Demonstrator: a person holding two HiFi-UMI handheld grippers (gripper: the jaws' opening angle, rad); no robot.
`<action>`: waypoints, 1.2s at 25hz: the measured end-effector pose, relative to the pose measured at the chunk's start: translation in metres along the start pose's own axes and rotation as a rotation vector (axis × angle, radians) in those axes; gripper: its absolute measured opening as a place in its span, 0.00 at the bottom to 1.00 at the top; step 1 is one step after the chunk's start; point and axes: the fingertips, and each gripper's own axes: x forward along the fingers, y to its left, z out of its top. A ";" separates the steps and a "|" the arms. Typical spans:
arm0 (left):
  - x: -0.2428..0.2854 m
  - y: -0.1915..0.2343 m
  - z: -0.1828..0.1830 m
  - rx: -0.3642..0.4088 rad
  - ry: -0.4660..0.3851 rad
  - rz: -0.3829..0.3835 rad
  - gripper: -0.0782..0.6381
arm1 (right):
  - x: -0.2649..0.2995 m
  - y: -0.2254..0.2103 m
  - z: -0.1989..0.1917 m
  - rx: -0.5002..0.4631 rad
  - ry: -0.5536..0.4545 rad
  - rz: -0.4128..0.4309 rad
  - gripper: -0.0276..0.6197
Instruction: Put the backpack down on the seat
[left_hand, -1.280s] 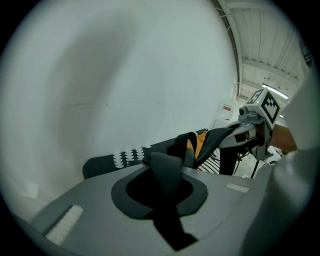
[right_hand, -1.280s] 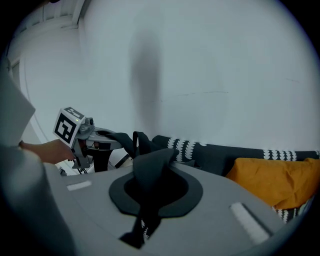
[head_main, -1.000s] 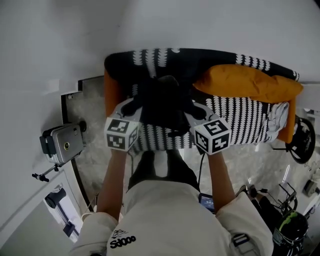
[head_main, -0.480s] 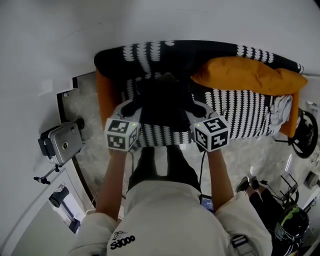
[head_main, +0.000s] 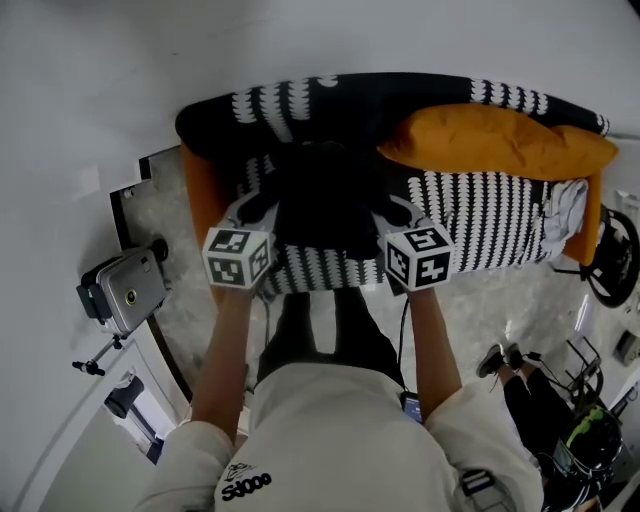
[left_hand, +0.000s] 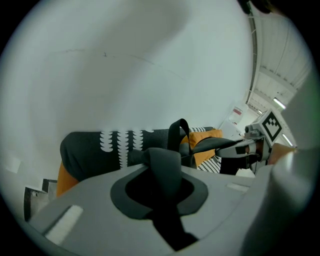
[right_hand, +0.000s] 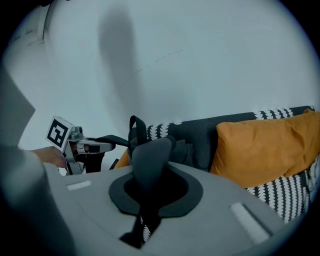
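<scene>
While the left hand-held gripper and the right hand-held gripper are clamped on a strap each, the backpack between them should be lowered level until borne by the seat below.

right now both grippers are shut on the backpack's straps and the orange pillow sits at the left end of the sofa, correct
Not quite. The head view shows the orange pillow at the right end of the sofa, not the left. The left gripper and right gripper are indeed shut on the backpack by its straps.
</scene>
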 end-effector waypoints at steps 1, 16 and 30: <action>0.004 0.002 -0.003 -0.010 -0.001 0.003 0.18 | 0.003 -0.003 0.000 0.004 -0.001 -0.006 0.07; 0.068 0.022 -0.019 -0.064 -0.021 0.031 0.21 | 0.056 -0.040 -0.008 0.105 -0.004 -0.033 0.07; 0.119 0.035 -0.021 -0.086 -0.019 0.044 0.28 | 0.105 -0.057 -0.009 0.262 -0.002 -0.020 0.07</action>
